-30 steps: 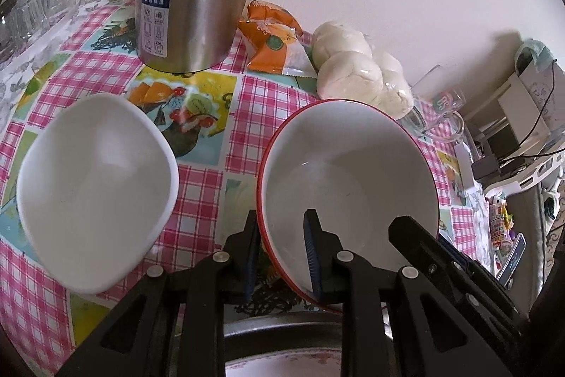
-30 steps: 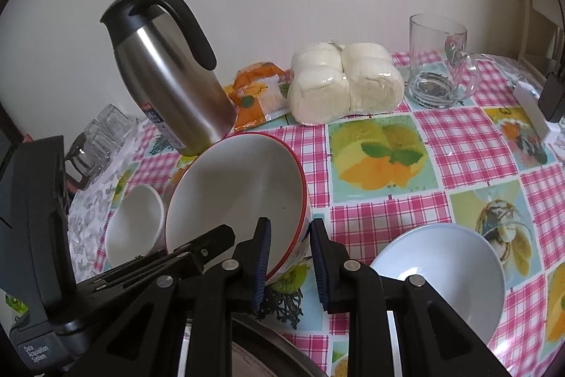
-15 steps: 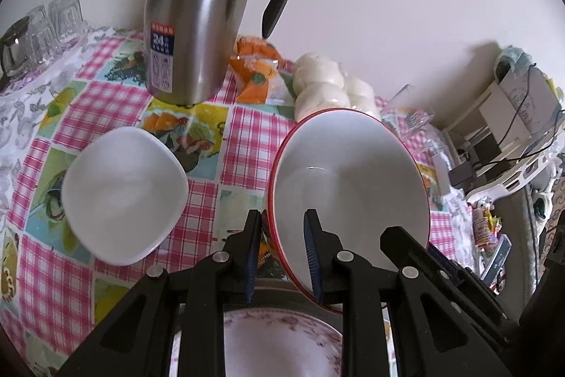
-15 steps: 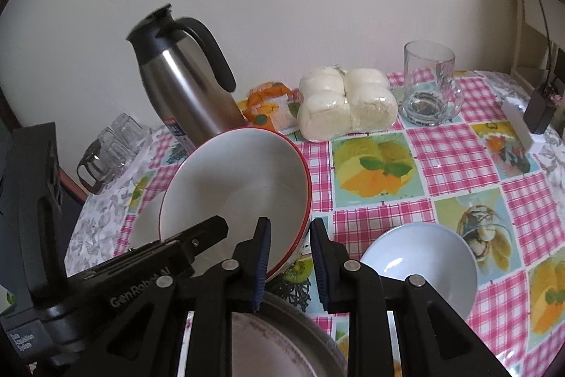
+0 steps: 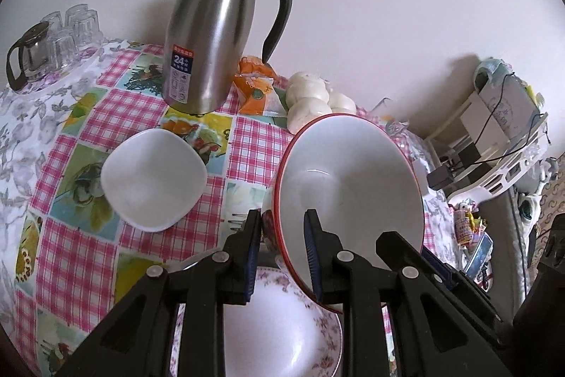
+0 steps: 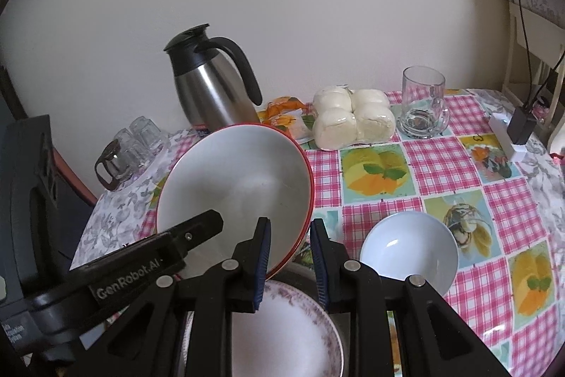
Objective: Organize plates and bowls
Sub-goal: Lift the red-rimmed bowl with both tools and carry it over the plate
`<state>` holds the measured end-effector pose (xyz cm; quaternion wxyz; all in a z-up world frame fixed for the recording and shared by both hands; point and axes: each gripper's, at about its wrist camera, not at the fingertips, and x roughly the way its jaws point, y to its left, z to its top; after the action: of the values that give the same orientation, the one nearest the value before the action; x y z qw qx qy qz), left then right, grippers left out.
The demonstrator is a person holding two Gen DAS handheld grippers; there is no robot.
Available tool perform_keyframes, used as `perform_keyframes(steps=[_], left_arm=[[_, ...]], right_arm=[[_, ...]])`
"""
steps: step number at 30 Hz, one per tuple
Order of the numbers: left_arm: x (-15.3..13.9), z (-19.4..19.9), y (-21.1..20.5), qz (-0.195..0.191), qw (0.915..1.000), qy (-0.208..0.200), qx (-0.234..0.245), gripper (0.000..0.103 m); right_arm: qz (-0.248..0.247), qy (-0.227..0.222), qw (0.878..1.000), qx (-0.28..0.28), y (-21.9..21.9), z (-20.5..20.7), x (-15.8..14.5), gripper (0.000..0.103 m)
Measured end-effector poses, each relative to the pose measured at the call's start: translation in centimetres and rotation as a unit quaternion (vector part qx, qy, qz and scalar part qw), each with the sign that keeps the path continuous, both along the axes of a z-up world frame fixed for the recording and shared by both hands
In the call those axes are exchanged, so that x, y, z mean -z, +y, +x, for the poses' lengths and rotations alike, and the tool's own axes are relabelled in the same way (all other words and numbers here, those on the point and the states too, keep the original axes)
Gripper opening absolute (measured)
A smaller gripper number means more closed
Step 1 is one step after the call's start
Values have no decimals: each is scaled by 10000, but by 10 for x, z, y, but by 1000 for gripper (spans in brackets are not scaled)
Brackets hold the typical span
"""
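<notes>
A large white bowl with a red rim (image 5: 353,186) is held tilted in the air by both grippers. My left gripper (image 5: 282,253) is shut on its left rim. My right gripper (image 6: 290,257) is shut on its right rim, and the bowl (image 6: 240,189) also shows there. Below it lies a floral-edged plate (image 5: 282,334), also in the right wrist view (image 6: 282,338). A square white bowl (image 5: 153,177) sits on the table to the left. A round pale bowl (image 6: 409,249) sits to the right.
A steel thermos jug (image 5: 208,34) stands at the back, with an orange packet (image 5: 254,90) and wrapped white buns (image 6: 353,119) beside it. A glass mug (image 6: 422,103) stands back right. Small glasses and a glass pot (image 5: 46,45) stand back left. The tablecloth (image 6: 494,200) is pink checked.
Both grippers have lifted the red-rimmed bowl up and back from the table. The floral plate has come into view under it.
</notes>
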<state>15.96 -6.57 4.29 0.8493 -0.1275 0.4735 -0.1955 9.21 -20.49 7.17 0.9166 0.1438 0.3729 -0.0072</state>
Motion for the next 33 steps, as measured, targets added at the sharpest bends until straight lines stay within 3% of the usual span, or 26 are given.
perform_keyframes(steps=[20, 33], left_arm=[[6, -51, 37, -482, 9985, 236, 71, 28], [23, -67, 48, -423, 9979, 481, 30, 29]], right_arm=[[-100, -148, 9998, -102, 31, -57, -11, 26], [-122, 56, 9998, -160, 43, -74, 7, 26]])
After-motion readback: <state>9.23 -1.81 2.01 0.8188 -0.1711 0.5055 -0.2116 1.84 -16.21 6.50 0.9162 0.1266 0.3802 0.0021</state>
